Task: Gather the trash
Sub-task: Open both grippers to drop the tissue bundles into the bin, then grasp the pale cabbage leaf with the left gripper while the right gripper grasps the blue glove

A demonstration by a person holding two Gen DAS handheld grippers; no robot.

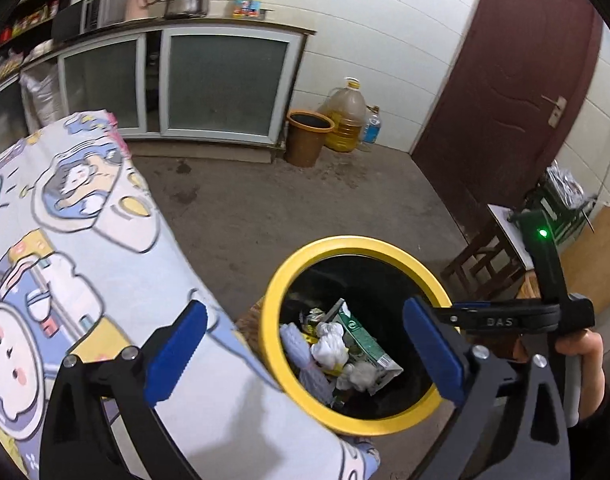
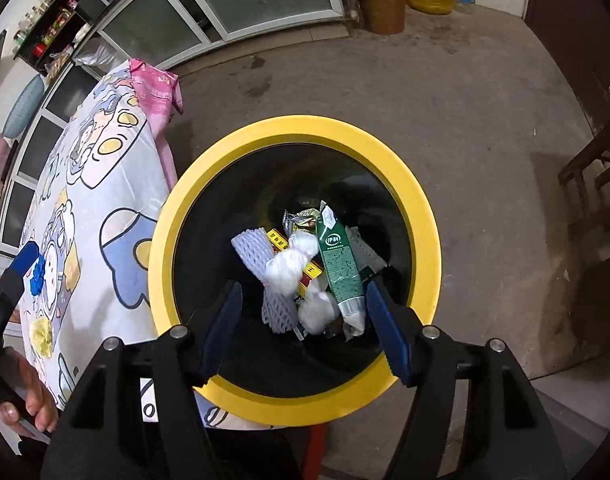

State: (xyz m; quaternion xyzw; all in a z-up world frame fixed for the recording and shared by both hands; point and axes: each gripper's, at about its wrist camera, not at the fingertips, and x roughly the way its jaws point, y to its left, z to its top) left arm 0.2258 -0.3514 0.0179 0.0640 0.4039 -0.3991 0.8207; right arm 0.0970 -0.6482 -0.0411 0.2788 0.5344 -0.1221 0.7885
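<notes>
A black bin with a yellow rim (image 1: 289,280) (image 2: 425,216) stands beside the table. In it lie a green carton (image 2: 339,264) (image 1: 361,340), white crumpled tissues (image 2: 289,268) (image 1: 329,344), a pale foam fruit net (image 2: 257,256) (image 1: 301,352) and a yellow-red box (image 2: 279,240). My right gripper (image 2: 305,330) hangs open straight over the bin's mouth, nothing between its blue pads. My left gripper (image 1: 305,352) is wide open over the table edge and the bin's rim, also empty. On the cloth lie a blue scrap (image 2: 37,276) and a yellow crumpled scrap (image 2: 41,334).
The table wears a cartoon-print cloth (image 1: 85,240) (image 2: 89,184). A brown bucket (image 1: 307,136), an oil jug (image 1: 347,120) and a water bottle (image 1: 371,126) stand by the cabinets (image 1: 225,80). A dark red door (image 1: 517,80) and a wooden stool (image 1: 485,256) are at the right.
</notes>
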